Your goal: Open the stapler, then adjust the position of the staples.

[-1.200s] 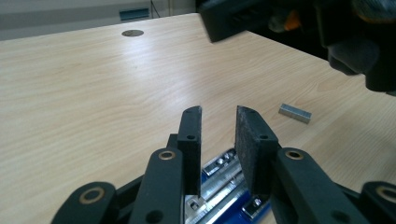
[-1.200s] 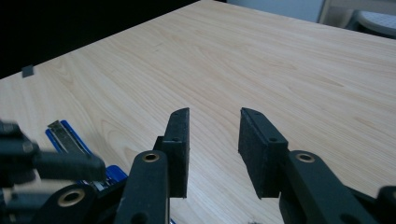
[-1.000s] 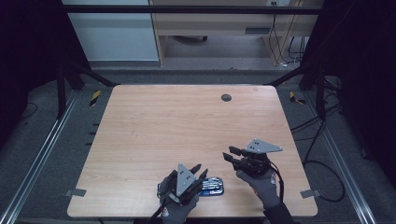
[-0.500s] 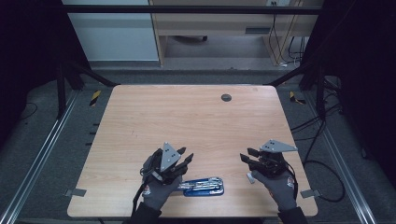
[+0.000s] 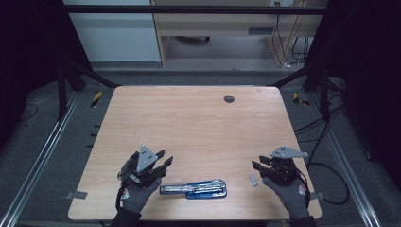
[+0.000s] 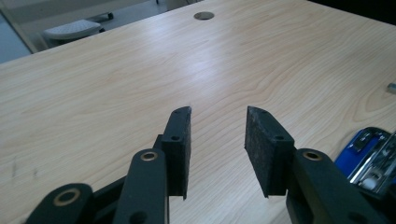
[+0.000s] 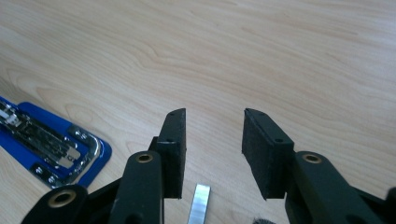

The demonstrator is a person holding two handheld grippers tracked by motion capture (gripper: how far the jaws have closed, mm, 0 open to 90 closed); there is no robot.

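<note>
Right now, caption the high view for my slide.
Open blue stapler lies flat between two open hand-held grippers on a wooden table.

**Around the work: table and room**

We see a light wooden table (image 5: 198, 127) with rounded corners and a small dark round cap (image 5: 229, 99) near its far edge, right of centre. Metal rails (image 5: 42, 156) run along the floor on both sides. Beyond the far edge stands a wooden desk (image 5: 213, 23), with cables (image 5: 326, 127) trailing at the right.
</note>
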